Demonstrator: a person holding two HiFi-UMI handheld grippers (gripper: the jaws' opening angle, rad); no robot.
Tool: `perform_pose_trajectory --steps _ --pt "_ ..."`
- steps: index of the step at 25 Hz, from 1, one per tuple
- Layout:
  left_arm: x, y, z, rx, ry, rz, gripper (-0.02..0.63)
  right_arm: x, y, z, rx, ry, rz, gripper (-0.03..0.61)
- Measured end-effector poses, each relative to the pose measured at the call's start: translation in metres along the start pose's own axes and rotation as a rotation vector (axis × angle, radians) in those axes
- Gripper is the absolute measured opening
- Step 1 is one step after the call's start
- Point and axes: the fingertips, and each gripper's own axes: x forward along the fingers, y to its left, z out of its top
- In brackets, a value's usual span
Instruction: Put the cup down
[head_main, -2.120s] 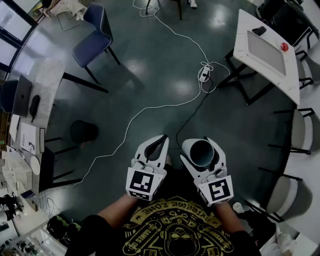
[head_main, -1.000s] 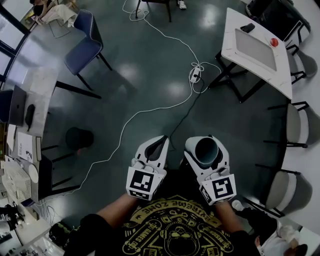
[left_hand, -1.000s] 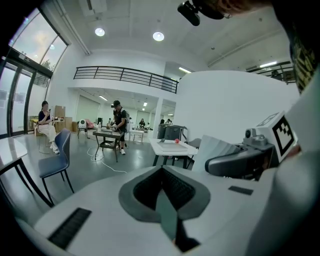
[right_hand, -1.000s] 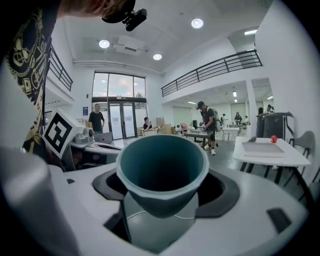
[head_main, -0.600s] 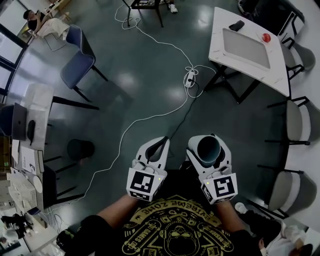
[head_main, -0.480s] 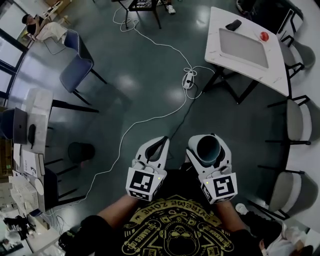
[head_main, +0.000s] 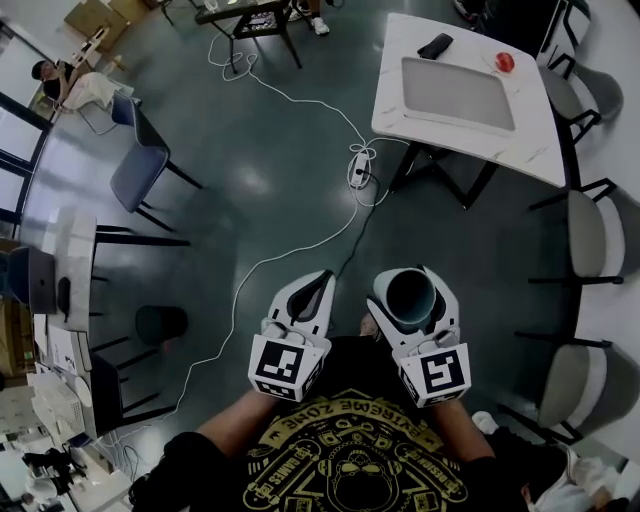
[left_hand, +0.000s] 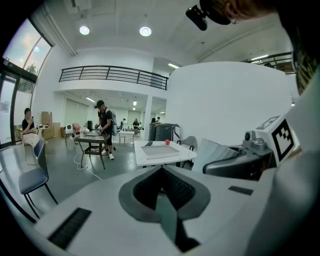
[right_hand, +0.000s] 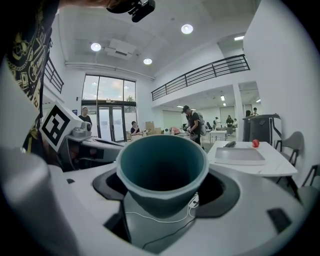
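Note:
A teal cup (head_main: 408, 296) stands upright, mouth up, between the jaws of my right gripper (head_main: 412, 284), which is shut on it at waist height above the dark floor. In the right gripper view the cup (right_hand: 162, 167) fills the middle. My left gripper (head_main: 320, 288) hangs beside it to the left, shut with nothing in it; its dark pads (left_hand: 172, 187) meet. A white table (head_main: 540, 140) stands ahead to the right, some way off. It carries a grey tray (head_main: 458, 92), a red ball (head_main: 505, 62) and a black phone (head_main: 436, 45).
A white cable with a power strip (head_main: 358, 170) runs across the floor ahead. Grey chairs (head_main: 590, 235) line the right side. A blue chair (head_main: 135, 175), a round black bin (head_main: 160, 323) and a cluttered desk (head_main: 70, 250) stand at the left. People work at a far table (left_hand: 95, 137).
The white table has drifted down and left in the head view and looks larger. Both grippers keep the same pose, and the cup stays held.

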Motion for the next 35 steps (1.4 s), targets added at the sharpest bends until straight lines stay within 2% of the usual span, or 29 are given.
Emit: perform_pose_trajectory --steps 8,17,25,35 --pt "0.037 -0.033 0.014 0.029 -0.003 -0.035 0.011 -0.015 -0.046 0.004 -0.003 -0.015 -0.037 0.382" --pt "0.063 -0.052 0.017 0.037 0.008 -0.093 0.011 -0.026 -0.072 0.003 0.017 -0.018 -0.093 0.382" --pt "0.108 -0.039 0.021 0.026 0.028 -0.140 0.011 0.003 -0.104 0.002 0.043 0.016 -0.136 0.382" --pt "0.184 -0.010 0.047 0.045 0.048 -0.212 0.011 0.058 -0.154 0.016 0.074 0.041 -0.201 0.382"
